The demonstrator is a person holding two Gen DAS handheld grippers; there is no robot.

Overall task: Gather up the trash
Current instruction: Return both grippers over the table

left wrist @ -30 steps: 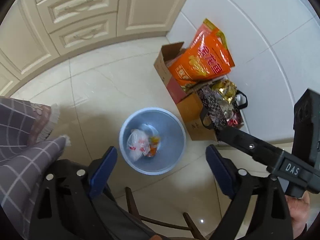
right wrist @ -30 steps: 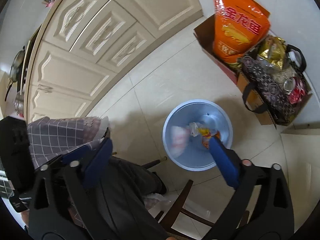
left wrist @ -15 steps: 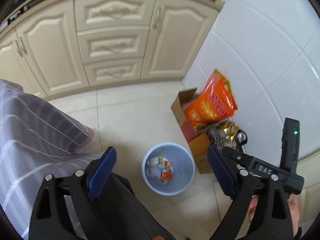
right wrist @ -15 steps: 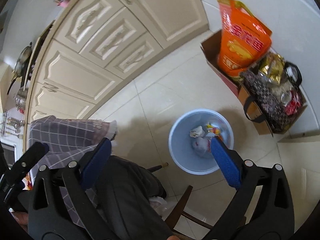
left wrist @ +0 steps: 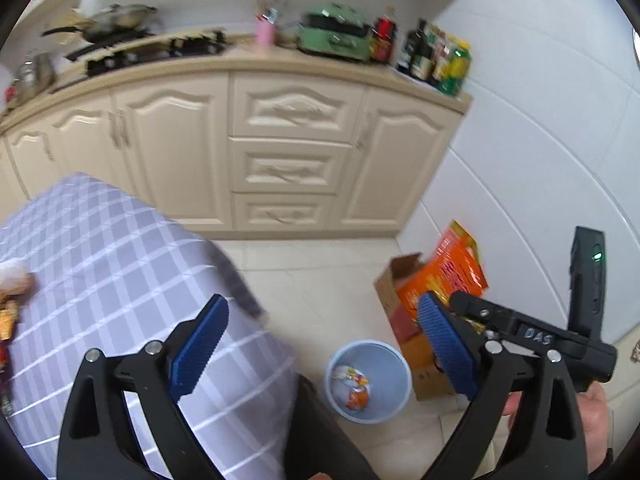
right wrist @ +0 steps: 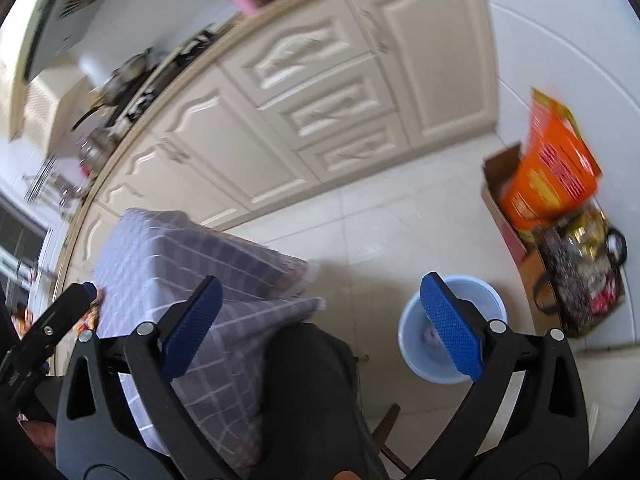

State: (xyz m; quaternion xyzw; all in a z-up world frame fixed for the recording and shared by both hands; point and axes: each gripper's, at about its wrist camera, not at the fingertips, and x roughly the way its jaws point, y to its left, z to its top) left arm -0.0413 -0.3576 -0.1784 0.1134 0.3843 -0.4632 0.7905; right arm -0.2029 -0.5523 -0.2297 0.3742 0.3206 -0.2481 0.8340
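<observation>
Left wrist view: left gripper (left wrist: 322,346) fingers spread apart, holding nothing, as do the right gripper (right wrist: 320,326) fingers. Beyond, on the floor, the blue bin (left wrist: 369,381) holds trash (left wrist: 352,386) (wrappers, seemingly), cream cabinets (left wrist: 280,152) behind.

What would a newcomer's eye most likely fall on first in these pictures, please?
Probably the bright orange bag standing in a cardboard box against the white wall. Next, the pale blue bin on the floor tiles, with wrappers inside. Both open claws, left and right, frame the checked tablecloth.
</observation>
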